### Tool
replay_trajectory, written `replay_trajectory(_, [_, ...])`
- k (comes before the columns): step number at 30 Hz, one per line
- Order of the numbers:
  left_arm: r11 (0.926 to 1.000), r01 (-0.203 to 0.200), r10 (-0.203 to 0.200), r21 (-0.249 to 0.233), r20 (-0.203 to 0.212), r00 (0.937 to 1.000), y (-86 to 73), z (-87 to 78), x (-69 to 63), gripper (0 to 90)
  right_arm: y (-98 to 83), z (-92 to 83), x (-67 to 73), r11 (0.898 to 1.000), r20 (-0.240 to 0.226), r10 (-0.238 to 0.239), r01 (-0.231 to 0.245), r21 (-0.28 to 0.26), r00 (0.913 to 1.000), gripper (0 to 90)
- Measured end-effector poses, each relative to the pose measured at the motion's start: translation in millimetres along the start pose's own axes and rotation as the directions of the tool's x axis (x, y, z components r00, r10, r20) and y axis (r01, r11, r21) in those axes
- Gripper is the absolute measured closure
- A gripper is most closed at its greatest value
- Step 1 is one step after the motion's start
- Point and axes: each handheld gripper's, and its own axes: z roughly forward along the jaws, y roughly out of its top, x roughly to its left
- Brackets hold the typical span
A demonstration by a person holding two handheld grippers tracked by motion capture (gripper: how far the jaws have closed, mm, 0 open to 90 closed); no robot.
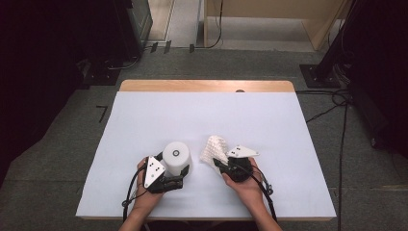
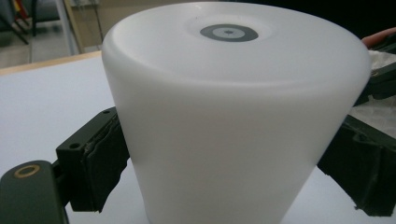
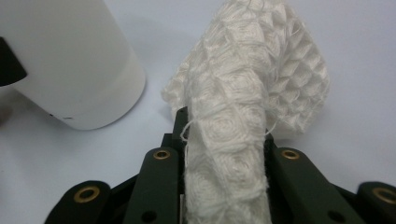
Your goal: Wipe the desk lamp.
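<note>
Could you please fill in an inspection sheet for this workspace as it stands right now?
Surface: white sheet covering a wooden table, whose far edge shows bare.
Job's things: white upside-down cup, upright on the sheet; white waffle-weave cloth, bunched and lifted at one end.
Clutter: nothing seen.
Grippers: left tongs closed on the cup's sides, pads pressing its wall; right tongs clamped on a fold of the cloth.
Cables: one black cable trailing from the left tongs, another from the right; more cables on the floor at right.
Surroundings: grey carpet floor, dark equipment stands at both sides, wooden furniture beyond.
</note>
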Motion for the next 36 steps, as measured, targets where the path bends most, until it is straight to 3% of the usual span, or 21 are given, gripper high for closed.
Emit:
replay_trajectory(5, [0.9989, 0.021, -0.020, 0.041, -0.039, 0.9990, 0.1, 1.0, -7.2, 0.0, 1.1, -0.2, -3.1, 1.000, 0.009, 0.011, -0.011, 0.003, 0.9999, 67.9])
replay_trajectory(7, [0.9979, 0.043, -0.039, 0.049, -0.083, 0.9958, 1.7, 3.6, -12.3, 0.0, 1.4, -0.4, -3.9, 1.000, 0.017, 0.012, -0.012, -0.004, 0.9998, 66.2])
replay_trajectory(8, [0.9953, 0.069, -0.060, 0.068, -0.121, 0.9908, 2.8, 7.4, -16.3, 0.0, 1.1, -0.1, -4.6, 1.000, 0.022, 0.013, -0.013, -0.008, 0.9997, 65.3])
replay_trajectory(10, [0.9921, 0.088, -0.072, 0.090, -0.166, 0.9835, 3.2, 11.7, -20.3, 0.0, 0.5, 0.1, -3.7, 1.000, 0.024, 0.019, -0.019, -0.005, 0.9995, 71.3])
replay_trajectory(12, [0.9869, 0.105, -0.081, 0.123, -0.182, 0.9799, 4.0, 13.7, -22.3, 1.4, -0.2, 0.4, -0.8, 1.000, 0.030, -0.004, 0.004, -0.002, 0.9996, 76.1])
replay_trajectory(13, [0.9869, 0.105, -0.081, 0.123, -0.182, 0.9799, 4.0, 13.7, -22.3, 6.1, -0.2, 0.4, -0.8, 1.000, 0.030, -0.004, 0.004, -0.002, 0.9996, 76.1])
replay_trajectory(14, [0.9878, 0.103, -0.078, 0.117, -0.200, 0.9767, 4.4, 13.1, -23.3, 8.2, 0.1, -1.5, 4.6, 0.999, 0.048, -0.035, 0.036, -0.017, 0.9982, 77.6])
replay_trajectory(16, [0.9891, 0.093, -0.069, 0.114, -0.198, 0.9777, 4.9, 12.4, -23.0, 8.5, 0.9, -3.4, 7.6, 0.999, 0.048, -0.045, 0.046, -0.028, 0.9979, 77.9])
replay_trajectory(17, [0.9910, 0.061, -0.039, 0.119, -0.176, 0.9836, 5.3, 12.5, -20.4, 8.5, 3.9, -7.9, 13.9, 0.996, 0.054, -0.071, 0.074, -0.058, 0.9960, 78.1])
replay_trajectory(18, [0.9910, 0.061, -0.039, 0.119, -0.176, 0.9836, 5.3, 12.5, -20.4, 8.6, 3.9, -7.9, 13.9, 0.996, 0.054, -0.071, 0.074, -0.058, 0.9960, 78.1])
replay_trajectory(19, [0.9926, 0.049, -0.033, 0.111, -0.141, 0.9895, 6.2, 11.6, -16.2, 8.6, 6.2, -11.2, 21.8, 0.990, 0.050, -0.102, 0.106, -0.090, 0.9935, 78.2])
replay_trajectory(20, [0.9926, 0.049, -0.033, 0.111, -0.141, 0.9895, 6.2, 11.6, -16.2, 8.6, 6.4, -11.2, 25.0, 0.989, 0.046, -0.108, 0.112, -0.095, 0.9931, 78.1])
replay_trajectory(21, [0.9939, 0.083, -0.076, 0.073, -0.086, 0.9934, 8.7, 7.2, -9.5, 8.6, 6.2, -10.0, 29.0, 0.988, 0.043, -0.121, 0.124, -0.094, 0.9917, 78.2])
replay_trajectory(22, [0.9939, 0.083, -0.076, 0.073, -0.086, 0.9934, 8.7, 7.2, -9.5, 8.6, 6.2, -10.0, 29.0, 0.988, 0.043, -0.121, 0.124, -0.094, 0.9917, 78.2])
replay_trajectory(23, [0.9933, 0.110, -0.108, 0.035, -0.051, 0.9928, 13.1, 2.4, -3.1, 8.6, 3.8, -4.3, 37.3, 0.986, 0.039, -0.148, 0.150, -0.073, 0.9883, 78.1])
replay_trajectory(24, [0.9933, 0.113, -0.113, 0.023, -0.025, 0.9933, 15.4, 0.3, -0.3, 8.6, 2.6, -2.2, 39.5, 0.985, 0.040, -0.156, 0.159, -0.064, 0.9869, 78.1])
replay_trajectory(28, [0.9955, 0.094, -0.094, 0.004, 0.040, 0.9947, 19.9, -3.5, 2.4, 8.6, 0.3, 3.0, 48.6, 0.985, 0.006, -0.161, 0.161, -0.055, 0.9869, 78.2])
replay_trajectory(30, [0.9967, 0.082, -0.081, 0.000, 0.087, 0.9929, 20.5, -4.6, 0.0, 8.6, 2.6, 1.7, 55.9, 0.983, -0.031, -0.169, 0.166, -0.079, 0.9851, 78.2])
replay_trajectory(31, [0.9972, 0.075, -0.075, 0.003, 0.092, 0.9929, 20.6, -4.0, -2.1, 8.6, 4.9, -0.5, 59.5, 0.981, -0.049, -0.173, 0.168, -0.095, 0.9837, 78.3])
replay_trajectory(34, [0.9968, 0.077, -0.079, 0.021, 0.097, 0.9922, 19.4, -1.2, -5.0, 8.6, 10.5, -8.7, 62.6, 0.976, -0.045, -0.178, 0.170, -0.138, 0.9831, 78.3])
replay_trajectory(36, [0.9974, 0.052, -0.057, 0.050, 0.104, 0.9929, 17.0, 1.5, -7.9, 8.6, 17.7, -21.5, 58.7, 0.971, -0.070, -0.154, 0.137, -0.197, 0.9857, 78.3])
